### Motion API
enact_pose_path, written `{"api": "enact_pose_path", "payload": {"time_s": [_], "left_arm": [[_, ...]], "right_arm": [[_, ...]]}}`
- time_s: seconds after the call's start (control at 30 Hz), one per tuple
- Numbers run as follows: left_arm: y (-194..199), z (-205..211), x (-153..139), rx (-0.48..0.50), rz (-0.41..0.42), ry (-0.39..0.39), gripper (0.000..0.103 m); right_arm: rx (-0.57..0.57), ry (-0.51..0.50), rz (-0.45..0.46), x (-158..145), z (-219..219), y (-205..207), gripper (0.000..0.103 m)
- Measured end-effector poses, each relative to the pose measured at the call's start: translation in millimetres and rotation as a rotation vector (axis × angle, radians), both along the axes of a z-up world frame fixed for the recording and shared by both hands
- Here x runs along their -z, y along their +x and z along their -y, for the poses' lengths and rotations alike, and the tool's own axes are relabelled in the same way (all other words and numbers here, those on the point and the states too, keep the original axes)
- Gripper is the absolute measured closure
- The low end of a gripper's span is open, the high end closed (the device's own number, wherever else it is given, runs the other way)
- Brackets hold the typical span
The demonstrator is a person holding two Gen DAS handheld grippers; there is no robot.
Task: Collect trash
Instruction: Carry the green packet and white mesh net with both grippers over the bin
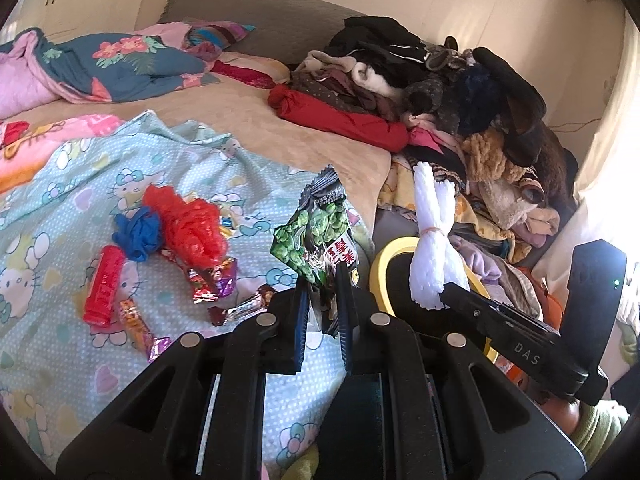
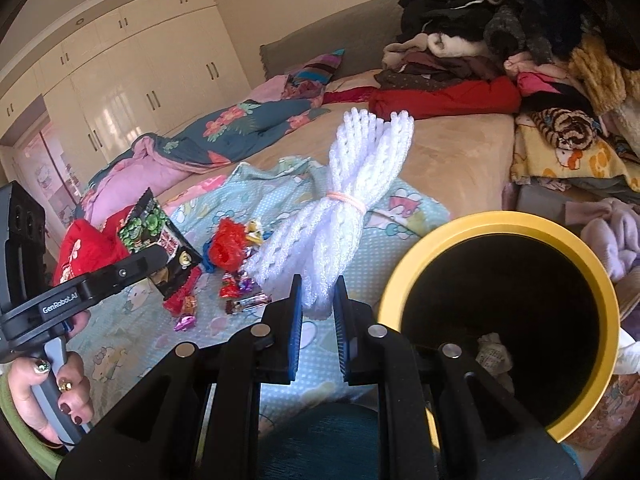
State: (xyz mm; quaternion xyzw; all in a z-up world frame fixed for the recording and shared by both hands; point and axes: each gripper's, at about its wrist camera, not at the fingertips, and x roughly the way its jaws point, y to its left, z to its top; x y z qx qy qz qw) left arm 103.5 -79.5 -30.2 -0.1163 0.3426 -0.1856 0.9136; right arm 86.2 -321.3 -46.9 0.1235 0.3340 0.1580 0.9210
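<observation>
My left tongs (image 1: 322, 280) clamp green-black foil snack bag (image 1: 316, 240), right tongs (image 2: 318, 294) clamp white foam-net bundle (image 2: 340, 200); I'd centre each above yellow-rimmed black bin (image 2: 600, 280) right of tongs before letting go.

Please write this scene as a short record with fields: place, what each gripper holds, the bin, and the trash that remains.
place: bed with a cartoon-cat sheet
left gripper: shut on green snack bag
right gripper: shut on white foam net bundle
bin: yellow-rimmed bin, beside the bed, dark inside, some pale scrap at the bottom
remaining trash: red plastic bag, blue scrap, red tube, candy wrappers
</observation>
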Motion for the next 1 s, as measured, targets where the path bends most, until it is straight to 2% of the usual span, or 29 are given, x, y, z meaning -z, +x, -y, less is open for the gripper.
{"api": "enact_pose_path", "payload": {"time_s": [0.43,1.0], "left_arm": [[4,42,6,0.082,-0.007,0.033,0.095],[20,131,24,0.260,-0.017,0.119,0.095]], "right_arm": [[0.155,0.020,-0.039,17,56,4,0.088],[0.277,-0.001,-0.127,47,109,-4,0.088]]}}
